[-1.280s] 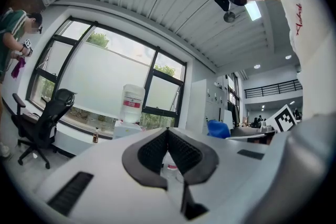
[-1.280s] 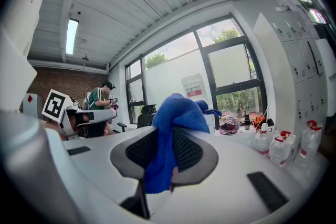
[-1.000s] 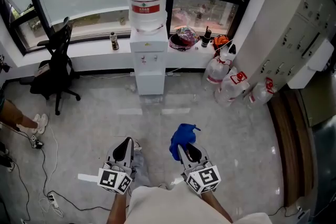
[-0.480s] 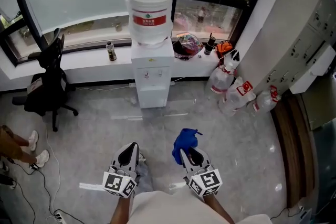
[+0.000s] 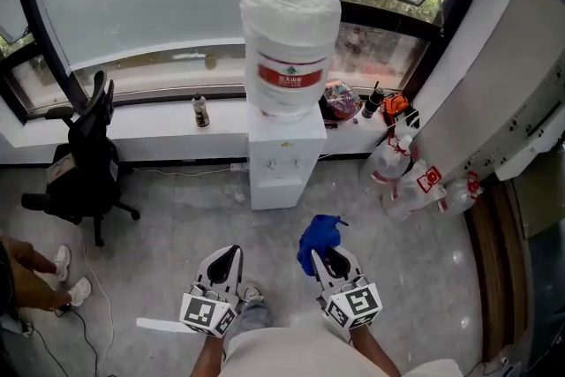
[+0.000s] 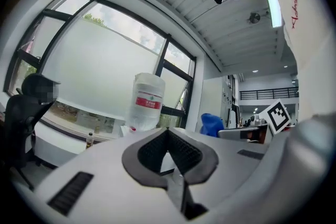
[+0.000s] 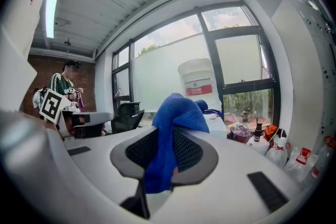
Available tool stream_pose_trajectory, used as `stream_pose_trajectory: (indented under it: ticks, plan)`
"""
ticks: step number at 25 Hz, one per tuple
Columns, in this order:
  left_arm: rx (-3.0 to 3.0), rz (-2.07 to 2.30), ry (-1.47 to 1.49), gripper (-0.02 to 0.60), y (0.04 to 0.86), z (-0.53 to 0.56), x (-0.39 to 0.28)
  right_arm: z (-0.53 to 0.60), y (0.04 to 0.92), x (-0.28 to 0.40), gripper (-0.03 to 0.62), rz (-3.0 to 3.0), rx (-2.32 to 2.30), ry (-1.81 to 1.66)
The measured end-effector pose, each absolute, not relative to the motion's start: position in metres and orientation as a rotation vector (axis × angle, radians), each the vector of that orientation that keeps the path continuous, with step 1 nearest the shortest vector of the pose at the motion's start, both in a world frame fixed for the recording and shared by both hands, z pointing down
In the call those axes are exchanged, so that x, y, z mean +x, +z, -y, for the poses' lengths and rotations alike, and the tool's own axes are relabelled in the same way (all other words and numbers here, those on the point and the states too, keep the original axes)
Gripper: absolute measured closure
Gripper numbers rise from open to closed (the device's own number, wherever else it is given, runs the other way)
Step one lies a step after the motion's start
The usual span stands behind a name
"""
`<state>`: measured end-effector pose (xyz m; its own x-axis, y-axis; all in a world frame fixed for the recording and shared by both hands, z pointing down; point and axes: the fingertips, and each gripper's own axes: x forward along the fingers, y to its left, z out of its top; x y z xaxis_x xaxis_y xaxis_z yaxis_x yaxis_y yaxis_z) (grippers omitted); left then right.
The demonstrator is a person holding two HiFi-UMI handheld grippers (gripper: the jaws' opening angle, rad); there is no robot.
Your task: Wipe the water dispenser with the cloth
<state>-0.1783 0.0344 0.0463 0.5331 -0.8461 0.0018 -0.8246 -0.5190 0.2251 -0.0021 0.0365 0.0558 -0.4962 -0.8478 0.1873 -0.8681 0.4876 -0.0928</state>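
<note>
1. The right claw (image 5: pixel 328 260), low and right of centre in the head view, is clenched on the blue cloth (image 5: pixel 319 238). In the right gripper view the cloth (image 7: pixel 176 113) is pinched between the jaw pads, with most of it bunched loose above them.
2. The left claw (image 5: pixel 224 262), low and left of centre, is clenched on nothing. Its own view shows the left claw (image 6: pixel 169 136) with the jaws meeting and no object between them.
3. The dispenser (image 5: pixel 281 185) stands against the window wall at mid-frame, with a big bottle (image 5: pixel 290 49) seated on top. It is well apart from both claws, with bare floor (image 5: pixel 177 225) between, so wiping has not begun.
4. Risk: only a fold of cloth seems caught. Rubbing hard on a panel could drag it out of the jaws and drop it on the floor.
5. Risk: the loose bunch hides the jaw tips. The hard claw, not the cloth, may scrape the casing.
6. Risk: a stroke across the front could press the taps (image 5: pixel 274 163) and spill water.
7. Risk: a firm push high up could rock the bottle.
8. Risk: the jugs (image 5: pixel 393 177) sit just right of the dispenser. A wide swing round that side could knock them over.
</note>
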Motion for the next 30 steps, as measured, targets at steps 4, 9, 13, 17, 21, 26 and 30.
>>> stream_pose_trajectory:
  ticks: [4, 9, 13, 17, 21, 26, 30]
  plan:
    - [2.575, 1.375, -0.149, 0.571, 0.061, 0.004, -0.192, -0.002, 0.059, -0.022, 0.505, 2.603, 1.516, 0.266]
    - [2.57, 1.385, -0.13, 0.571, 0.064, 0.037, -0.194, 0.022, 0.073, -0.02, 0.505, 2.585, 1.51, 0.313]
    - [2.577, 1.399, -0.091, 0.571, 0.075, 0.052, -0.184, 0.042, 0.081, -0.004, 0.505, 2.594, 1.514, 0.318]
    - [2.535, 1.441, -0.063, 0.571, 0.086, 0.061, -0.169, 0.062, 0.097, 0.015, 0.505, 2.606, 1.492, 0.326]
    - [2.493, 1.477, -0.041, 0.571, 0.106, 0.063, -0.152, 0.077, 0.123, 0.034, 0.505, 2.631, 1.448, 0.342]
    - [2.444, 1.501, 0.003, 0.571, 0.135, 0.055, -0.133, 0.087, 0.151, 0.048, 0.505, 2.66, 1.403, 0.363]
    - [2.411, 1.522, 0.025, 0.571, 0.154, 0.053, -0.127, 0.093, 0.172, 0.052, 0.505, 2.661, 1.389, 0.386]
